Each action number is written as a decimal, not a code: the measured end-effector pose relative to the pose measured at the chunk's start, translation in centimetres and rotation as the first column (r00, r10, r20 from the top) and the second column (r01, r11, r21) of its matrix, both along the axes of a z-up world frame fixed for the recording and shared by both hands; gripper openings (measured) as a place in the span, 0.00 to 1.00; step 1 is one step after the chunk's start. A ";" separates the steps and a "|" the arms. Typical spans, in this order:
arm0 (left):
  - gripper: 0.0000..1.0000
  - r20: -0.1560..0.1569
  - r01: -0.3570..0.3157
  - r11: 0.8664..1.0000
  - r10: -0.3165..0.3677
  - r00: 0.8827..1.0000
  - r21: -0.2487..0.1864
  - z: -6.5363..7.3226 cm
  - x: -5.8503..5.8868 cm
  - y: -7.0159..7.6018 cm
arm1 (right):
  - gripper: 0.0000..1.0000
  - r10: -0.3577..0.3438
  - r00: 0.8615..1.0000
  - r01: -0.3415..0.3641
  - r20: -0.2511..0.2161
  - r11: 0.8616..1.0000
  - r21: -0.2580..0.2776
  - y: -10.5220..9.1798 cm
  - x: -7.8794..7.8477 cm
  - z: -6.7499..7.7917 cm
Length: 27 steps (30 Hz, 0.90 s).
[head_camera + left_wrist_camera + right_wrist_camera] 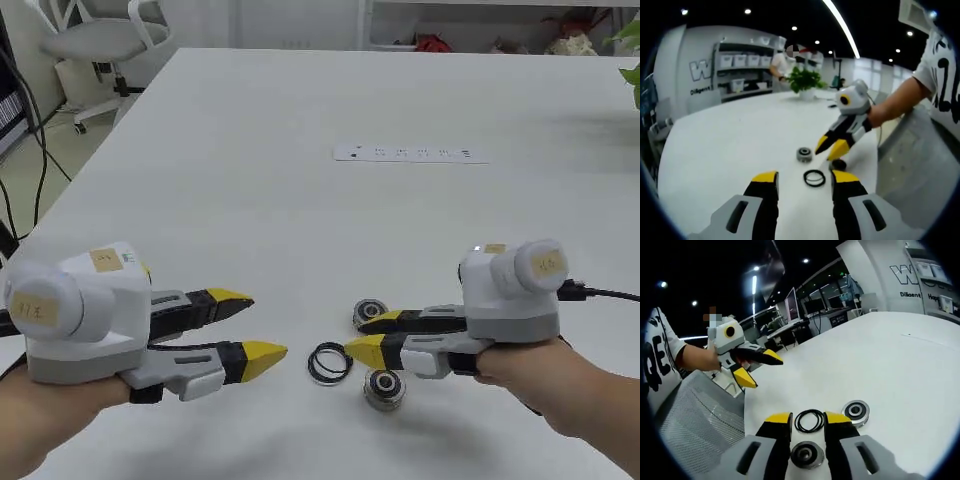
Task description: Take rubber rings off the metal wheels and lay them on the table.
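Black rubber rings [329, 362] lie loose on the white table [300, 200], overlapping each other. One metal wheel [369, 312] sits just behind my right gripper [357, 335], a second wheel [384, 388] just in front of it. My right gripper is open, its tips close to the rings. In the right gripper view the rings [809, 420] lie between the open tips [808, 418], one wheel [807, 454] lower between the jaws, the other wheel [855, 410] to the right. My left gripper [250, 327] is open and holds nothing, a short way left of the rings [814, 178].
A white power strip [410, 153] lies farther back on the table. An office chair [105, 40] stands beyond the far left corner. A potted plant [802, 80] stands at the table's far end in the left gripper view.
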State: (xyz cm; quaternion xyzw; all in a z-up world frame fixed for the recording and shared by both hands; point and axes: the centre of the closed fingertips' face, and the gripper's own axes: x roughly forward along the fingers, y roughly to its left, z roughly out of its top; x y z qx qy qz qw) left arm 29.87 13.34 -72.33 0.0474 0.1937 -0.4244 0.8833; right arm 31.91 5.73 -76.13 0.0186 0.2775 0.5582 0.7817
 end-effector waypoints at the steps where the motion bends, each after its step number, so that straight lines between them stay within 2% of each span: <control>1: 0.43 0.002 0.000 1.000 0.000 1.000 0.000 0.1 0.0 0.0 | 0.23 -0.001 1.000 0.001 0.002 1.000 0.001 -0.1 0.0 0.1; 4: 0.43 0.009 0.002 1.000 -0.002 1.000 -0.004 0.6 0.0 -0.2 | 0.25 -0.009 1.000 0.009 0.024 1.000 0.006 -0.6 0.1 1.0; 10: 0.45 0.014 0.007 1.000 -0.006 1.000 -0.005 1.0 -0.1 -0.4 | 0.30 -0.012 0.998 0.013 0.066 1.000 -0.008 -2.0 -0.1 1.9; 13: 0.45 0.017 0.007 1.000 -0.007 1.000 -0.007 1.3 -0.3 -0.5 | 0.33 -0.014 0.996 0.016 0.084 1.000 -0.019 -2.9 -0.3 2.1; 17: 0.46 0.021 0.007 1.000 -0.007 1.000 -0.002 1.5 -0.5 -0.5 | 0.36 -0.028 0.996 0.031 0.084 0.999 -0.027 -4.0 -0.6 2.0; 27: 0.49 0.031 0.006 1.000 -0.006 0.999 0.005 1.8 -1.1 -0.5 | 0.45 -0.045 0.993 0.050 0.113 0.998 -0.038 -5.6 -1.4 2.4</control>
